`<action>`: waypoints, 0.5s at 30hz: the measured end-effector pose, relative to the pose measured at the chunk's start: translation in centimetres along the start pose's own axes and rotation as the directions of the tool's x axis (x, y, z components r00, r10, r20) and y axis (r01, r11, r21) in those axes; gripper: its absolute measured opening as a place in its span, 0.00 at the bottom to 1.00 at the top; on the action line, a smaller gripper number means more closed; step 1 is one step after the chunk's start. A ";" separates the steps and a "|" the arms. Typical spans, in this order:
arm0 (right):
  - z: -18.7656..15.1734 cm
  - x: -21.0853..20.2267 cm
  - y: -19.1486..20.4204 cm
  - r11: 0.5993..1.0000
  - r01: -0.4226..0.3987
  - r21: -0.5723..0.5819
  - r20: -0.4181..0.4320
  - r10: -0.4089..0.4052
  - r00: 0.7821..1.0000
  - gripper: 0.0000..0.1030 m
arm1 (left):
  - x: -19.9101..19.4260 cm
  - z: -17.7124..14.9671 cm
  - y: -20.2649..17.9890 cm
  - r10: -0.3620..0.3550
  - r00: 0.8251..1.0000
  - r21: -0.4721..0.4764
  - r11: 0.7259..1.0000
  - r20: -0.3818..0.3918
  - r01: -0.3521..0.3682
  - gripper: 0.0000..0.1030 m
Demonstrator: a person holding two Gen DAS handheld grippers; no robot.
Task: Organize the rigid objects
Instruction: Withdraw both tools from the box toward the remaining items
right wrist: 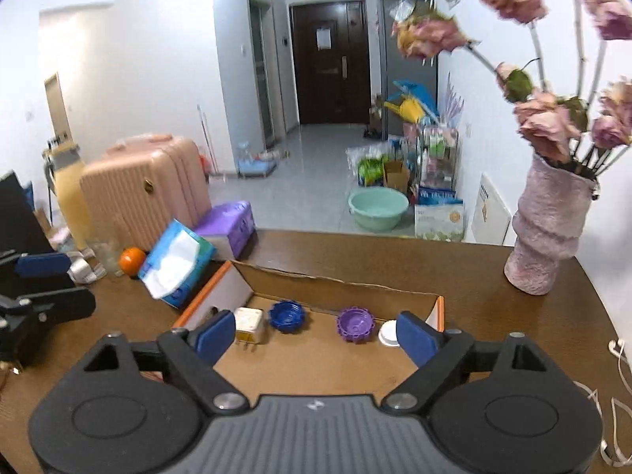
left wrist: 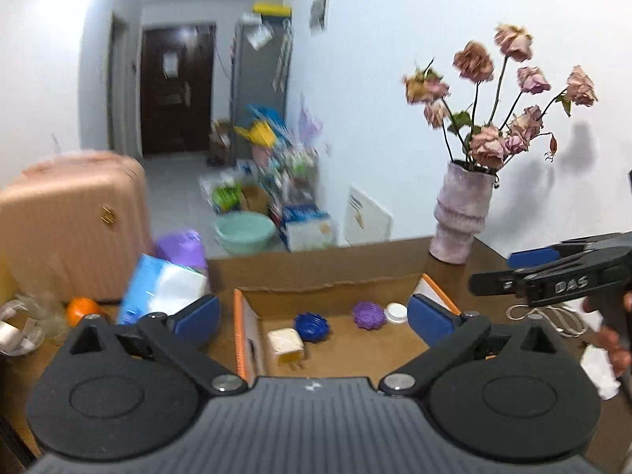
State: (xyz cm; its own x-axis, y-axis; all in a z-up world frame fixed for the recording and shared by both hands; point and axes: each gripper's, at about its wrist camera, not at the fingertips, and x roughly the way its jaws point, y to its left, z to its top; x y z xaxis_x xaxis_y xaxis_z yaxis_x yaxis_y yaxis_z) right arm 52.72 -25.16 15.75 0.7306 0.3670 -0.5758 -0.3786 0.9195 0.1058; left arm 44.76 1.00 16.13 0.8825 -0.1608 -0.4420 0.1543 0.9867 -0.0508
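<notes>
Wide-open left gripper (left wrist: 314,314) above the box (left wrist: 339,286), nothing between the fingers but open air. Beyond the fingertips on the box floor: charger (left wrist: 285,344), blue cap (left wrist: 311,326), purple cap (left wrist: 368,315), white cap (left wrist: 395,312), with bare cardboard between them. Tissue pack (left wrist: 162,286) just outside the left finger. Right gripper (right wrist: 316,335) likewise spread over the box; vase (right wrist: 547,233) well off beyond the right finger.

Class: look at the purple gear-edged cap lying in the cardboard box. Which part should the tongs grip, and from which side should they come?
Probably the scalloped outer rim of the purple cap, from above. It lies flat on the floor of the cardboard box with its open side up, so only the rim offers two opposite faces. The white cap sits close beside it, so keep the fingers off that side.
</notes>
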 end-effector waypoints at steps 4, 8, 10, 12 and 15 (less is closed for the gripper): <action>-2.2 -3.5 0.9 1.000 0.011 0.023 0.080 -0.013 0.997 0.86 | -3.6 -1.7 -0.7 0.044 0.998 -0.002 0.999 0.052 -0.044 1.00; -4.5 -7.0 1.8 0.999 0.041 0.028 0.154 -0.044 0.987 0.87 | -6.8 -4.0 -1.7 0.078 0.992 0.000 0.997 0.104 -0.078 1.00; -5.7 -8.6 2.3 0.998 0.055 0.024 0.188 -0.059 0.980 0.88 | -7.9 -4.9 -2.4 0.087 0.989 0.012 0.996 0.116 -0.089 1.00; -6.9 -10.3 2.8 0.998 0.058 0.023 0.220 -0.061 0.974 0.89 | -9.4 -5.9 -3.0 0.095 0.986 0.026 0.995 0.137 -0.099 1.00; -8.8 -12.5 3.6 0.998 0.063 0.013 0.253 -0.064 0.965 0.90 | -11.7 -7.4 -3.6 0.106 0.979 0.026 0.993 0.176 -0.112 1.00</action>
State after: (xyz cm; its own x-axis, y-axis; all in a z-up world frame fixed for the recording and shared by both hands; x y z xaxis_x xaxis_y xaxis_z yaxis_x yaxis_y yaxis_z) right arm 37.24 -27.69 16.24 0.8735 0.3309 -0.3572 -0.3244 0.9425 0.0800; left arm 30.54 -0.54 14.85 0.9582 -0.0568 -0.2805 0.0657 0.9976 0.0224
